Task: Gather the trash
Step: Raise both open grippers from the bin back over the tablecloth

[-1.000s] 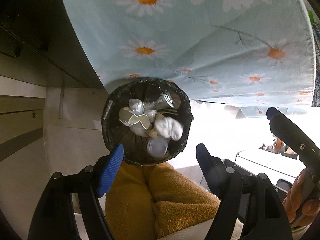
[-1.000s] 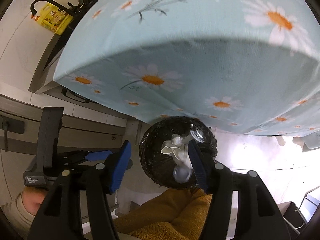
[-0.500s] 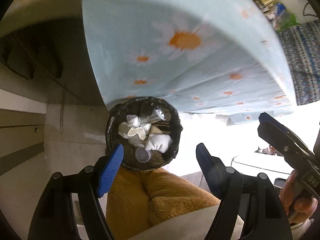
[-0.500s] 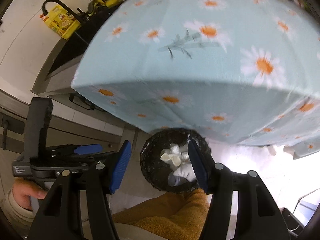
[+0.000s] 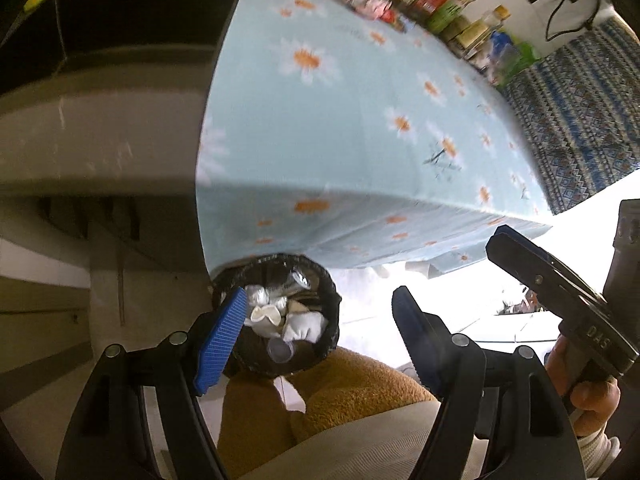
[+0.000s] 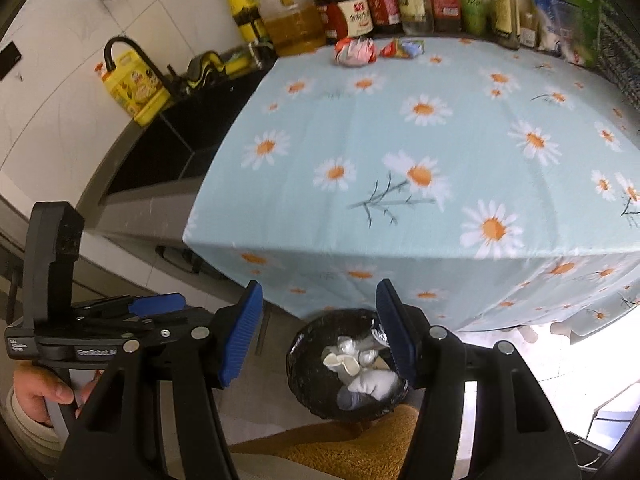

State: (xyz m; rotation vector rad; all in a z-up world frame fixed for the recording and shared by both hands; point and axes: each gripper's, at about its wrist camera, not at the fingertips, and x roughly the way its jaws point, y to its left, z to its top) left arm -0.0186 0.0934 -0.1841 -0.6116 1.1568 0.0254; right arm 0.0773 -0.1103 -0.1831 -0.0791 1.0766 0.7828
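1. A round bin (image 6: 348,368) lined with a black bag is seen upright on the floor below the table edge, holding crumpled white paper and cups.
2. Two crumpled wrappers (image 6: 354,52) are seen on the tablecloth's far side.

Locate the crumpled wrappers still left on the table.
In the right wrist view, the crumpled wrappers lie at the tablecloth's far edge, just before the sauce bottles.

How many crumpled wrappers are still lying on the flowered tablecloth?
2. A pink and white crumpled wrapper lies at the far edge of the tablecloth, before the bottles. A smaller red and blue wrapper lies just right of it. More may be hidden.
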